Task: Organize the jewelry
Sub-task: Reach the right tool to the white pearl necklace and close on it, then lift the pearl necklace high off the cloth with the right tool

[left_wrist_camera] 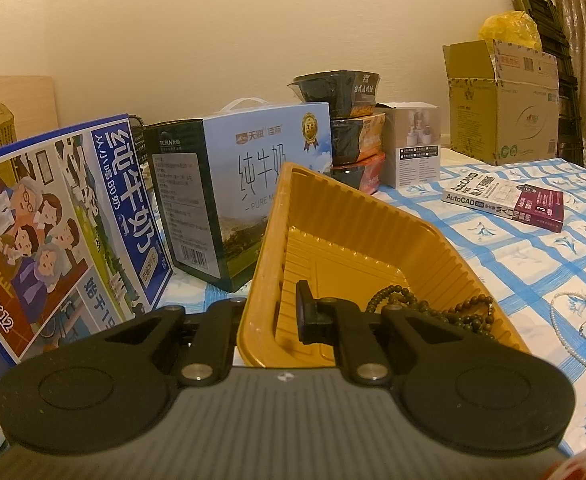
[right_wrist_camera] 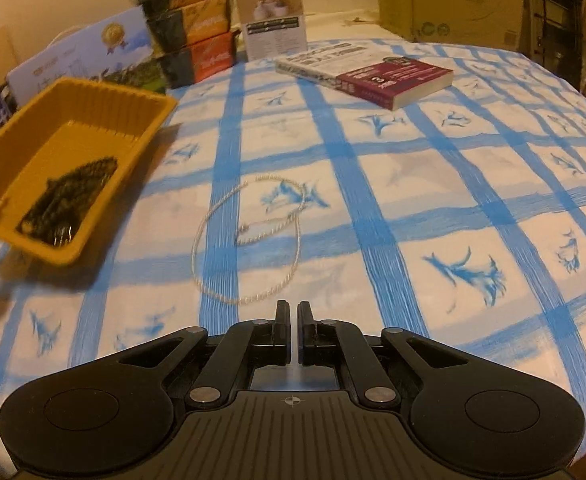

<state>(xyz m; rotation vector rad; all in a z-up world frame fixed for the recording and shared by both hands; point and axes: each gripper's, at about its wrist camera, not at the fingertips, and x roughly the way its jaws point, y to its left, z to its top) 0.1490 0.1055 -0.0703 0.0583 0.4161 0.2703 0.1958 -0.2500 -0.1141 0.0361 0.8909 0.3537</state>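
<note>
We see a blue-checked tablecloth (right_wrist_camera: pixel 373 184) covering the table. On the far right side lies a thick book (right_wrist_camera: pixel 369 72) with a dark red cover part. At the far left, two milk cartons stand: one blue with cartoon people (left_wrist_camera: pixel 65 216), one pale blue with a white handle (left_wrist_camera: pixel 245 176). Right of them we find three stacked noodle bowls (left_wrist_camera: pixel 353 128), then a small white box (left_wrist_camera: pixel 413 144). Further right, a brown cardboard box (left_wrist_camera: pixel 501 100) stands open, with a yellow bag (left_wrist_camera: pixel 509 30) behind it.

Tray (right_wrist_camera: pixel 149 114) is seen as mustard yellow, ribbed; beads (left_wrist_camera: pixel 433 308) inside dark brown-green. Tablecloth (right_wrist_camera: pixel 413 200) is checked blue on white. Necklace (right_wrist_camera: pixel 249 240) pearl white. Book (right_wrist_camera: pixel 397 78) maroon and white.
</note>
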